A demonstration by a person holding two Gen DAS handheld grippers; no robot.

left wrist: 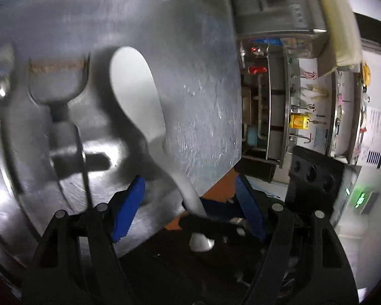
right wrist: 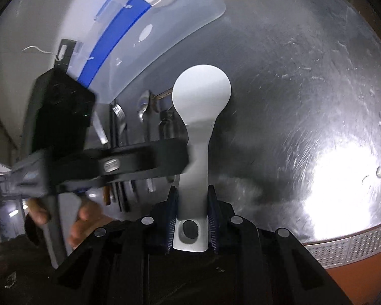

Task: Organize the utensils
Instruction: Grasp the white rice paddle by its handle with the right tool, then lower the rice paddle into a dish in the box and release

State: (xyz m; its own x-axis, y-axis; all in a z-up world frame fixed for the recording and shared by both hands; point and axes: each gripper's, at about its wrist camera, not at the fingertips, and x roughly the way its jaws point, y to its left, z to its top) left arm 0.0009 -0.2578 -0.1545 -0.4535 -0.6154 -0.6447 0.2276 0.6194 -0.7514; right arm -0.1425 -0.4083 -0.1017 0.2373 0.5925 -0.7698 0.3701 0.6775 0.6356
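The right gripper, a black two-finger tool with blue ribbed pads, has its jaws drawn in narrow on the handle of a white plastic rice paddle; both pads press the flat handle just above its end, where a dark oval hole shows. The paddle's round blade points away from the gripper and stands over a scratched stainless-steel table, above the middle of the surface, with a bright glare patch toward the table's near right edge. Whether the blade touches the metal cannot be told. In the left wrist view the same white paddle crosses the frame, its handle running down between the blue pads of the left gripper, whose jaws stand wide, with neither pad touching the handle. Seen from the right wrist view, the left gripper's black body lies across the frame just left of the paddle handle, held by a person's hand, blurred. Beyond it, toward the table's far left edge, a dark compartmented cutlery tray holds metal forks and spoons lying lengthwise in its slots. Behind the tray sits a translucent plastic storage box with a blue lid clip. An orange floor shows past the table's near right corner.
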